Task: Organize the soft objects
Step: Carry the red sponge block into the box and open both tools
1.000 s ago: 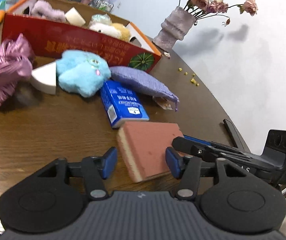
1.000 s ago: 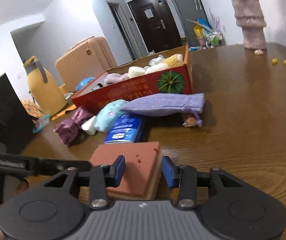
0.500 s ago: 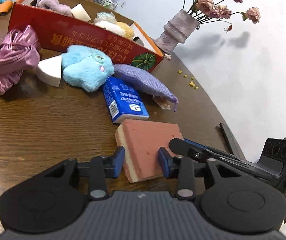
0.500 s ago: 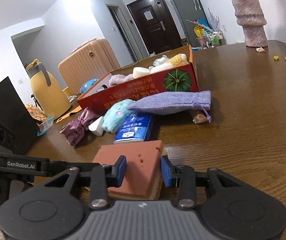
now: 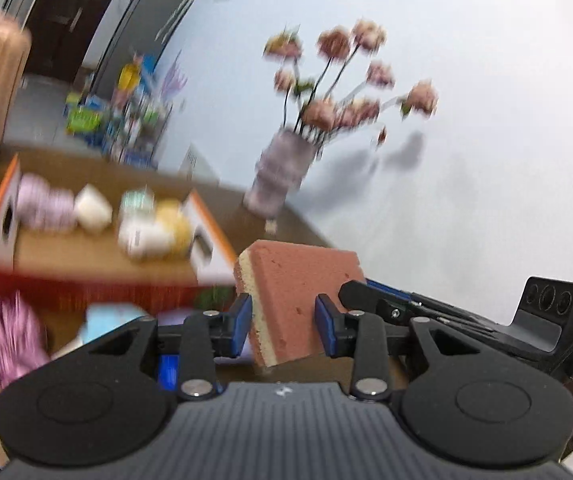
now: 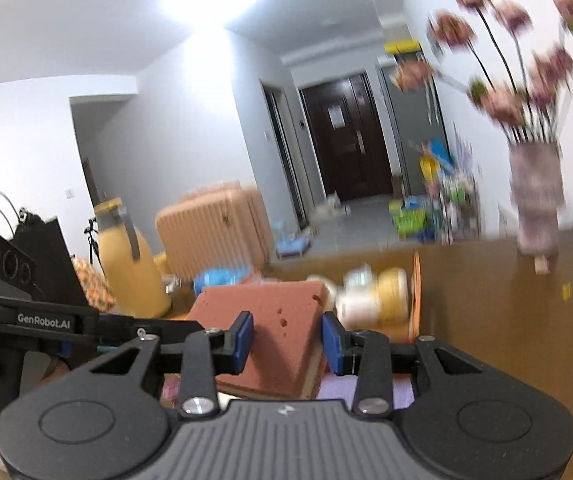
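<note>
Behind, at left of frame, sits the red cardboard box (image 5: 98, 276) of soft toys. At lower centre, my left gripper (image 5: 282, 326) and right gripper (image 6: 286, 342) both clamp the terracotta rectangular foam sponge (image 5: 298, 292), lifted: light, squashy, best pinched across its edges.

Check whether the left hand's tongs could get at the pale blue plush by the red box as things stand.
Probably not yet. The left tongs are shut on the sponge, which the right tongs also clamp. The pale blue plush lies low beside the red box, with no jaws free to take it.
</note>
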{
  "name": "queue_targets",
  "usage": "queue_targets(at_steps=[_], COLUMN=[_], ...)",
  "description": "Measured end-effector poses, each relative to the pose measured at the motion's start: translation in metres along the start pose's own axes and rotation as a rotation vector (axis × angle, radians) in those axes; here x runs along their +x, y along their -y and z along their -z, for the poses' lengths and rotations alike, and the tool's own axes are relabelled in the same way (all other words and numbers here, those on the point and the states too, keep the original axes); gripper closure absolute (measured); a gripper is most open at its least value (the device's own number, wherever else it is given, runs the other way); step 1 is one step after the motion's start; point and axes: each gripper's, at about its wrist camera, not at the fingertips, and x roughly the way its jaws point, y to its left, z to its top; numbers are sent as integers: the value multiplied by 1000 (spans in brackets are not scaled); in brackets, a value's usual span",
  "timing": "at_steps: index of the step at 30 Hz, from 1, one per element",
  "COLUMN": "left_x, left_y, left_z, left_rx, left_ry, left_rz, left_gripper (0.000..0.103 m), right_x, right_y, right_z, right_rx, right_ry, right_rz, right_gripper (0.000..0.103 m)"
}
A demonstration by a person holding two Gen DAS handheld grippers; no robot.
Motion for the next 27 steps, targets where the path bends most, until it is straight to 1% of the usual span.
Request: queue_targets(at_steps=[2, 4, 6, 9, 11, 13, 17, 21, 24, 27], left_x=[0, 3, 12, 34, 56, 77, 125, 166, 190, 208], left_y=[0, -6, -11, -27, -45, -61, -98, -130, -151, -159], left_z=[-25, -48, -67, -89, -102, -108, -108, -89, -71, -52], left_rx=[12, 6, 8, -10, -49, -84, -158, -222, -264, -244], left_ry=[34, 48, 51, 27, -11, -45, -137, -217, -278, -343], left_rz=[9, 23, 19, -2, -17, -31, -60, -101, -119, -126], left_gripper=[68, 68, 68, 68, 68, 68, 68, 68, 69, 69], right_x=[9, 21, 34, 65, 91, 117, 169, 216, 239, 249], right_y=[2, 7, 12, 22, 31, 41, 66, 93, 106, 103], right_z=[-25, -48, -66, -89, -99, -104, -101, -77, -53, -31], right_rx=[3, 15, 15, 21, 31, 42, 62, 118, 150, 120], right_ry=[14, 20, 18, -22, -61, -100, -191, -297, -367, -421], right_rz=[-13, -26, -30, -16, -1, 20, 66, 111, 144, 188], right_gripper=[67, 67, 67, 67, 67, 67, 67, 67, 67, 67])
